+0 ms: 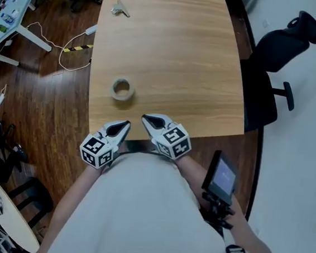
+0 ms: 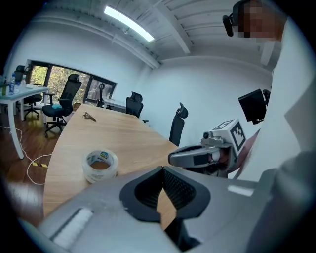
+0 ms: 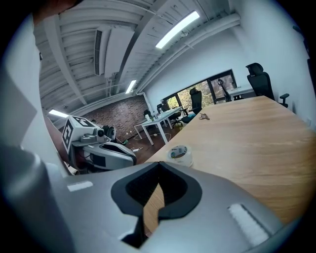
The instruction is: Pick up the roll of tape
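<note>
The roll of tape [image 1: 121, 89] lies flat on the table [image 1: 199, 54], hole upward, toward the table's left side and not far in from its near edge. We judge that this suits a grasp across one wall of the ring. Nothing touches the roll, and bare wood surrounds it.

We hold the left gripper [image 1: 125, 124] and the right gripper [image 1: 146, 118] side by side just over the table's near edge, both pointing in across the table and tilted down. The left points almost straight at the roll. Both are clenched with nothing between the jaws. In each gripper view the tips meet and only wood shows behind them. We judge that the jaws must part before either can take the roll, so the pick has not yet begun.

A small metal thing [image 1: 120, 9] sits near the table's far left corner, well apart from the roll. An office chair [image 1: 278, 46] stands off the table's right edge.

The table bears no box, tray or bin. The roll's own core holds nothing.
</note>
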`<move>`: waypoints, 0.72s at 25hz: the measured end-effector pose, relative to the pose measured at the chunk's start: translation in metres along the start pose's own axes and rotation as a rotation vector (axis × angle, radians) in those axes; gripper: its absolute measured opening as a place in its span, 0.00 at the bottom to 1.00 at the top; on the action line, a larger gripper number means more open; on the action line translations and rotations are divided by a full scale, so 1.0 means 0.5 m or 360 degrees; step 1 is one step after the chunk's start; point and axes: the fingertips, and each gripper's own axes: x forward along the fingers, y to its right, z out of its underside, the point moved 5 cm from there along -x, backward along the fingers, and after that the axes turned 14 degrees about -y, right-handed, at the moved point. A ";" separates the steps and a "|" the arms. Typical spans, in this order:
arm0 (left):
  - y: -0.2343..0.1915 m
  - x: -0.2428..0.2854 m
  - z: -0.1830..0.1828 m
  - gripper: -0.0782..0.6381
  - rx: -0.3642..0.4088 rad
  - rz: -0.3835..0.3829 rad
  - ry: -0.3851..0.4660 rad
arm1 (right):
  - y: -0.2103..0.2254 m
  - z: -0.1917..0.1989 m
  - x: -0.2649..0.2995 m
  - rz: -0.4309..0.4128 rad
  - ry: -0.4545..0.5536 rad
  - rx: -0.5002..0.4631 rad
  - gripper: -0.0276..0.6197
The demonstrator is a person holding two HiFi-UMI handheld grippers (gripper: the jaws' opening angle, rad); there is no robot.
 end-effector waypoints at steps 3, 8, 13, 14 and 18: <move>-0.012 0.021 -0.027 0.12 -0.0022 -0.0045 -0.0034 | 0.031 -0.020 -0.006 -0.0040 -0.0004 -0.0006 0.05; -0.020 0.064 -0.049 0.12 0.0011 -0.0093 -0.0094 | 0.071 -0.021 -0.017 -0.0077 -0.0047 0.0003 0.05; -0.020 0.112 -0.061 0.12 0.0101 -0.0133 -0.0217 | 0.118 -0.017 -0.016 -0.0110 -0.0040 0.0025 0.05; -0.020 0.116 -0.060 0.12 0.0122 -0.0139 -0.0245 | 0.122 -0.017 -0.017 -0.0110 -0.0037 0.0030 0.05; -0.033 0.131 -0.055 0.12 0.0204 -0.0198 -0.0356 | 0.140 -0.020 -0.012 -0.0126 -0.0030 0.0045 0.05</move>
